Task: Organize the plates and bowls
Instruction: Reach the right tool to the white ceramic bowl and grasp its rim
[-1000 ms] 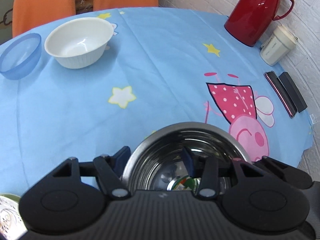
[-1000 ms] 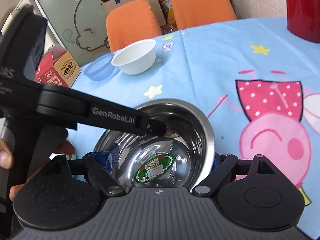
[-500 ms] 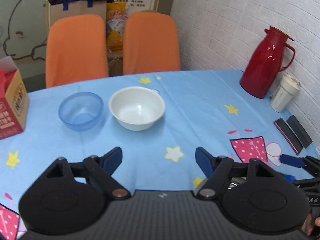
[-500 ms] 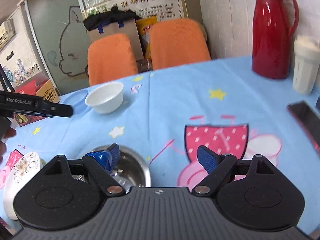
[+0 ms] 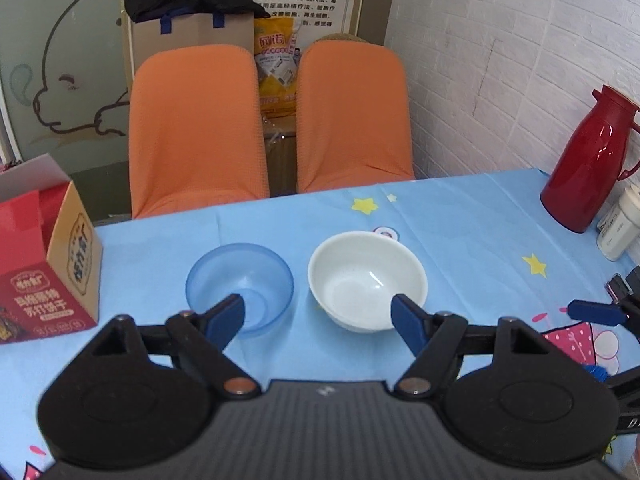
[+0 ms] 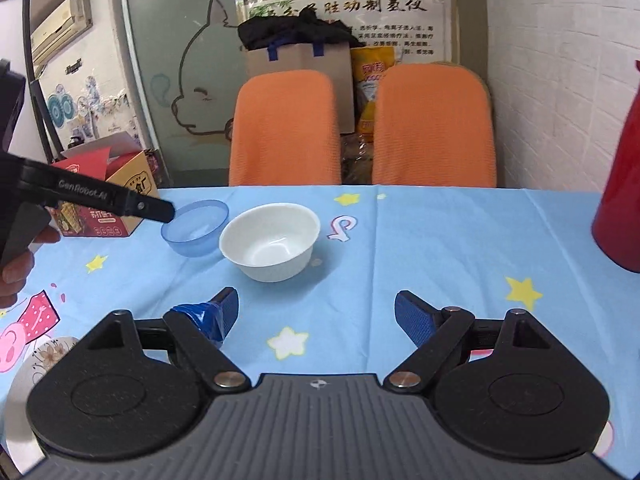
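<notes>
A white bowl and a clear blue bowl stand side by side on the blue tablecloth; both also show in the right wrist view, the white bowl and the blue bowl. My left gripper is open and empty, raised just in front of the two bowls. My right gripper is open and empty, further back over the cloth. A floral plate peeks out at the lower left. The steel bowl is out of view.
A red thermos and a white cup stand at the right by the brick wall. A red carton sits at the left. Two orange chairs stand behind the table. The left gripper's arm crosses the right wrist view.
Both grippers let go of the steel bowl, lifted away from it and moved toward the white and blue bowls. The steel bowl has dropped out of view.
</notes>
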`<state>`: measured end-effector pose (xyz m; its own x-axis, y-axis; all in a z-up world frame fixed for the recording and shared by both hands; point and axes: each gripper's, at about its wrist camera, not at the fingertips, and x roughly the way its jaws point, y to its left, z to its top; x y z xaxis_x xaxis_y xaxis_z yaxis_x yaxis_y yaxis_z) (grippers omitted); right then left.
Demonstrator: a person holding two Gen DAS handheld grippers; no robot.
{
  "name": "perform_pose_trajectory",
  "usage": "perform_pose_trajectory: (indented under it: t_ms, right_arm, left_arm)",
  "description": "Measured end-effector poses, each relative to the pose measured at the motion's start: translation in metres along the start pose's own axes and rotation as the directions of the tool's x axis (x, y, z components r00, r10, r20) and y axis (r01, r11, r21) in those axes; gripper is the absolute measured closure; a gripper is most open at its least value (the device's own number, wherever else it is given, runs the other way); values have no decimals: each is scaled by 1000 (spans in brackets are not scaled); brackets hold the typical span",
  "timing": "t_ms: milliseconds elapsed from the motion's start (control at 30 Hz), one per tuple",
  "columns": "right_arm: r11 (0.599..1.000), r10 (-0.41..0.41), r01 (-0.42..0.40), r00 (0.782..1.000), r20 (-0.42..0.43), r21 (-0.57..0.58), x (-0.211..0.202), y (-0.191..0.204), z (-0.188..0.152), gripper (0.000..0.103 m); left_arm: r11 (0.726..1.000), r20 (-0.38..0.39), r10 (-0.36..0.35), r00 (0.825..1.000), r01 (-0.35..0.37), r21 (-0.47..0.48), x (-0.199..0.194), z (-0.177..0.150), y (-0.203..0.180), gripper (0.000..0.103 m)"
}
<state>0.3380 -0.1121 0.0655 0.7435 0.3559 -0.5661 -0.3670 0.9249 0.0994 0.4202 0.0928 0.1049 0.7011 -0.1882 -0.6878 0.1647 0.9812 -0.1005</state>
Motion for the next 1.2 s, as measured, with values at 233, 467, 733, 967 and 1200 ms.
perform_pose_trajectory:
  t_ms: [233,467,733,967,1200]
  right_arm:
    - [992,44,-59,990,-136,-107,59,14,15,31]
    - [985,67,-102,970,-232,-142,102,11,21,31]
    - [981,92,-134,958,-271,-139,136,16,25,31]
    - [974,85,-141,954,-288,-178,157,30,24,29]
    - [974,122,-166,959,-256,-154,158,30,30,33]
  left_arm:
    - [989,-106,-110,988,98,-110,57,24,3,29]
    - [984,-134,-150,980,161,75,106,57,-12,28]
    - [979,-203,-117,972,147,141,151,49,-17,28]
    - [980,-221,-116,968,148,134,165,41,-16,29]
    - [976,-227,-108,968,147,159,166,33,-20,31]
